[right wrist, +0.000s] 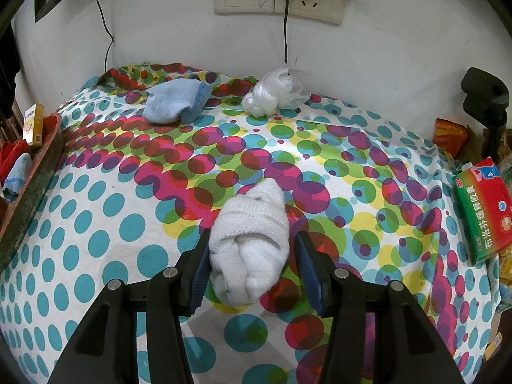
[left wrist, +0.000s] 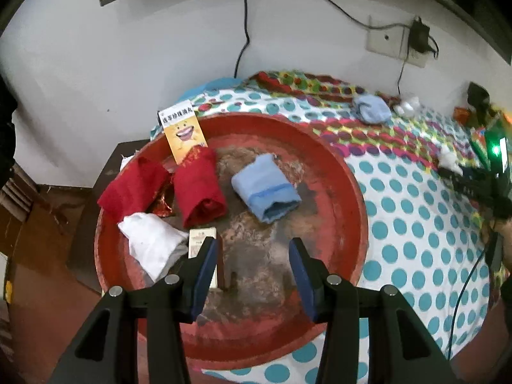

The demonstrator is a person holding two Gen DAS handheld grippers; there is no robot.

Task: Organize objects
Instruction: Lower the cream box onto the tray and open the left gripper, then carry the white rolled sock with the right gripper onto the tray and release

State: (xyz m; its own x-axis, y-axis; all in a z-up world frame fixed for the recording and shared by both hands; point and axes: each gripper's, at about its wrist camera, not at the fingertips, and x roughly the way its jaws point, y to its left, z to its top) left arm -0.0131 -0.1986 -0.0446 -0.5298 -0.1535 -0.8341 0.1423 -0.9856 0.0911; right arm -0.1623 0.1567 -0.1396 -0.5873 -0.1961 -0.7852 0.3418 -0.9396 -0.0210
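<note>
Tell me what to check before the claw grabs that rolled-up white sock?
1. Rolled white knitted sock sits between the right gripper fingers: ok.
2. Right jaws spread wider than the sock: ok.
3. Both blue pads touching the sock: cannot tell; the right side shows a gap.
4. Nothing else caught between the jaws, only the dotted tablecloth: ok.
5. Round red plastic basin has bare floor for another sock: ok.
6. Left gripper open, holding nothing, above the basin: ok.
</note>
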